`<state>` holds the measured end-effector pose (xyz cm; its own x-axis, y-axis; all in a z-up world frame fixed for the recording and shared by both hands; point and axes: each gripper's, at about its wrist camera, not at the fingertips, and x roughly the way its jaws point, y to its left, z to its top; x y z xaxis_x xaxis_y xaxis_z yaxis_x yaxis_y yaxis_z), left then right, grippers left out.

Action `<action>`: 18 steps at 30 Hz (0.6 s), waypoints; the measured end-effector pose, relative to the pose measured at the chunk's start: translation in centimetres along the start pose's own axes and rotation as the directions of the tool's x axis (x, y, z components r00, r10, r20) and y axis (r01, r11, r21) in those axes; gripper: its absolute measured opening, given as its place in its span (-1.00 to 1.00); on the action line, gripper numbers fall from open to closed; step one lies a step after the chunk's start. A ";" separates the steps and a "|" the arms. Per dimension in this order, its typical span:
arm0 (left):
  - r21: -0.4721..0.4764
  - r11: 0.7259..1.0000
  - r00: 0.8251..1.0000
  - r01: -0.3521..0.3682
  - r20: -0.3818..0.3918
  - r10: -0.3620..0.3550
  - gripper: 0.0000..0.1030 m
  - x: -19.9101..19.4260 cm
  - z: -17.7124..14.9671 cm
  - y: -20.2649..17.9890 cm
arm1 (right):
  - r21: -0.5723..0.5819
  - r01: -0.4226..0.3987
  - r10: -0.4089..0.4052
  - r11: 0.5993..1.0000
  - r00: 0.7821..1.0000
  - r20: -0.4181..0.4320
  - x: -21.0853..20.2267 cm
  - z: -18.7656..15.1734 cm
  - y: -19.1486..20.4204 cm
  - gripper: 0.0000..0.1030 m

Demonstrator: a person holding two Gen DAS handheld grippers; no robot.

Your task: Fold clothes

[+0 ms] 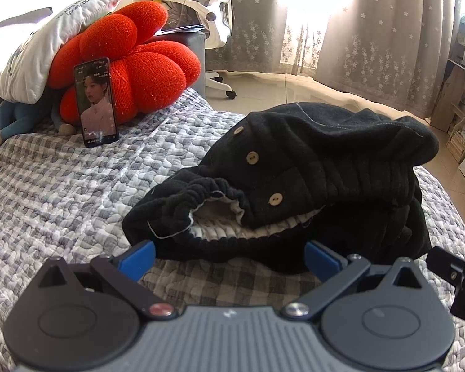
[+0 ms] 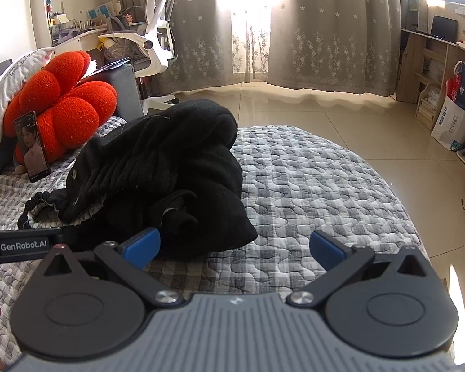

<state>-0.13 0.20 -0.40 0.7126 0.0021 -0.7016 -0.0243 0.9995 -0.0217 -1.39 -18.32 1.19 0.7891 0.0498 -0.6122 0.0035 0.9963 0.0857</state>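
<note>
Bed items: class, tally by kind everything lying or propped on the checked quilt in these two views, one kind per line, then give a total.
Black garment: 1
Red flower-shaped cushion: 1
White pillow with lettering: 1
Phone propped against the cushion: 1
Soft toy in blue, partly hidden under the pillow: 1
Total: 5

Home bedroom — quilted bed (image 2: pixel 310 179), red cushion (image 1: pixel 133 62), curtains (image 2: pixel 325 24), desk chair (image 2: pixel 158 31)
</note>
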 end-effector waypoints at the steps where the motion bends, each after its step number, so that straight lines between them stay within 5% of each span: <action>1: -0.003 1.000 1.000 0.006 -0.011 -0.006 0.99 0.0 0.0 0.2 | -0.004 0.004 -0.004 1.000 1.000 0.003 0.0 0.0 0.1 1.00; 18: -0.029 1.000 1.000 -0.005 -0.018 0.005 0.99 0.1 0.2 0.9 | -0.016 -0.004 0.003 1.000 1.000 -0.019 1.0 0.1 0.5 1.00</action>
<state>0.04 1.11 -0.39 0.6996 0.0062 -0.7145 -0.0481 0.9981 -0.0383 -0.53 -17.76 0.68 0.7772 0.0546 -0.6269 -0.0093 0.9971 0.0754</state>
